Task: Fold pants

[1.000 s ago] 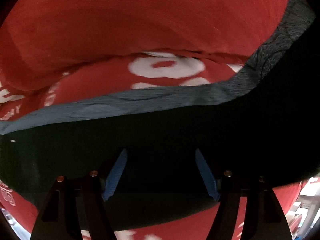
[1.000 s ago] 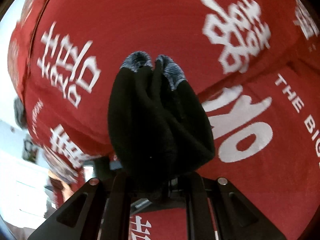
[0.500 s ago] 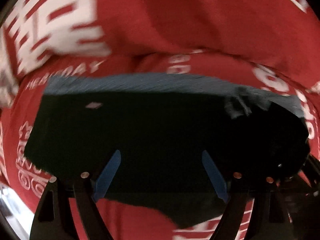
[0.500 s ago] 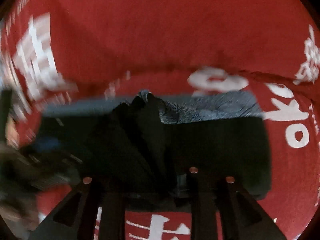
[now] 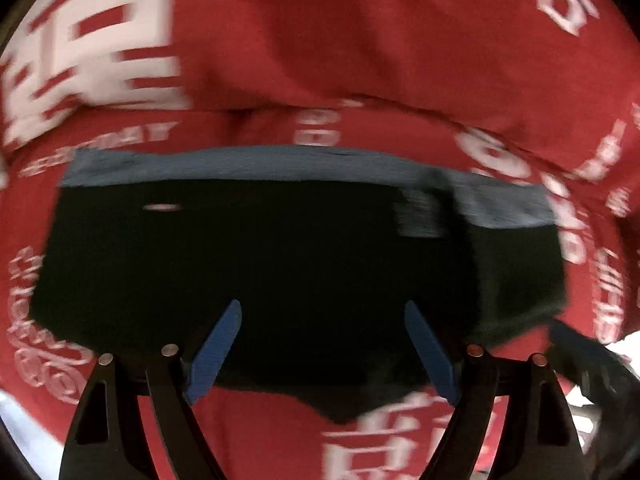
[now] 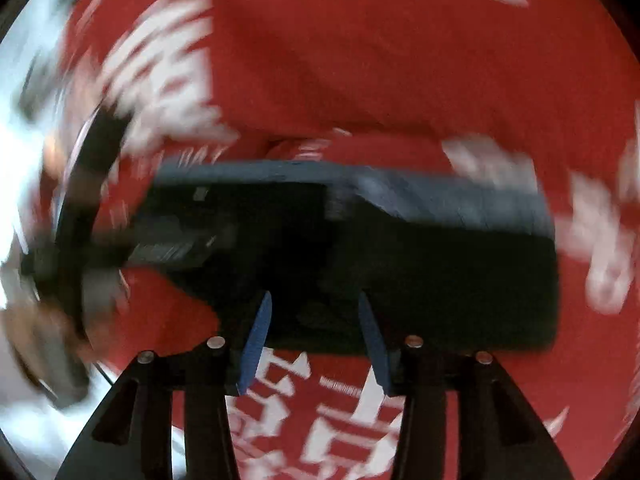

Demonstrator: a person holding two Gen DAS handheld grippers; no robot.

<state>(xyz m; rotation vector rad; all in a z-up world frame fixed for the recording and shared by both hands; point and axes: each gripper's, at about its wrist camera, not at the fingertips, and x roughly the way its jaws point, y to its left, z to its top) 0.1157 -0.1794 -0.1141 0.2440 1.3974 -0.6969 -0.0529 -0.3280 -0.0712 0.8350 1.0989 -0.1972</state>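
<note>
The black pants (image 5: 304, 264) with a grey waistband (image 5: 280, 162) lie folded in a rectangle on the red cloth (image 5: 360, 40). They also show in the right wrist view (image 6: 420, 264), blurred. My left gripper (image 5: 320, 344) is open and empty, its blue pads (image 5: 216, 350) spread just above the pants' near edge. My right gripper (image 6: 314, 338) is open and empty above the near edge of the pants. The other gripper (image 6: 76, 232) shows as a dark blur at the left of the right wrist view.
The red cloth with white printed characters (image 6: 348, 420) covers the whole surface and rises in a fold behind the pants (image 6: 380, 60). A bright room area (image 6: 16, 140) shows past the cloth's left edge.
My right gripper let go of the bunched pants leg and opened; the leg now lies flat on the folded pants. Both grippers pulled back slightly.
</note>
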